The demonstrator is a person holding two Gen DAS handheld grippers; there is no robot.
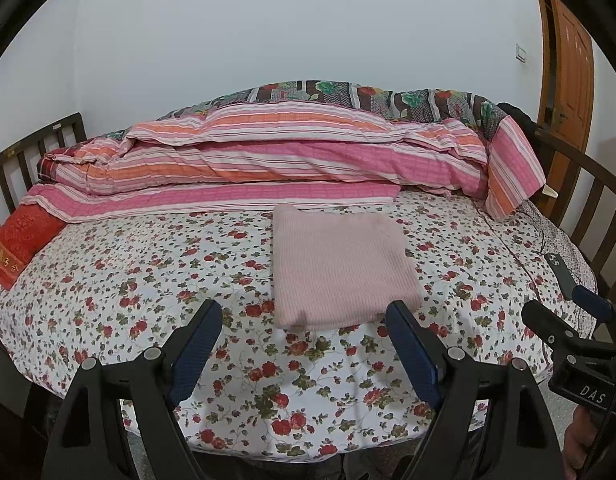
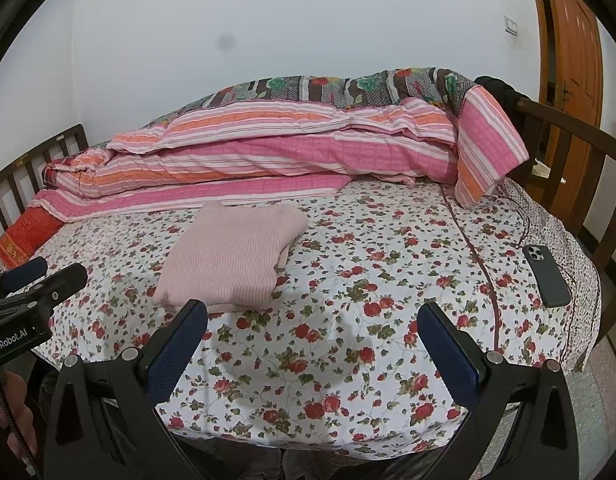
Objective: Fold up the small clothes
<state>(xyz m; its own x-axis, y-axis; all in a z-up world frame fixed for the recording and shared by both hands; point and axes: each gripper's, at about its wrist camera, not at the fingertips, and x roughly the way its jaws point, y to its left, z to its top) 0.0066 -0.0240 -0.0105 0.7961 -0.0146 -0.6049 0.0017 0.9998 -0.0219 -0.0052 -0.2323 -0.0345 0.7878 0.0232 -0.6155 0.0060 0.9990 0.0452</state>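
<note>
I see a pink sweater (image 1: pixel 339 268), folded into a neat rectangle, lying flat on the flowered bed sheet (image 1: pixel 148 280). My left tongs (image 1: pixel 304 344) stand wide apart with nothing between them, and the sweater's near edge sits just past their tips, toward twelve o'clock. My right tongs (image 2: pixel 313 344) are spread apart too, empty; from them the sweater (image 2: pixel 232 260) lies off at about eleven o'clock, its near corner beside the left finger (image 2: pixel 184 340).

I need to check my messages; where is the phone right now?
The phone lies face down near the bed's right edge in the right wrist view, just beyond the dark seam of the floral sheet, well right of the folded pink sweater.
</note>
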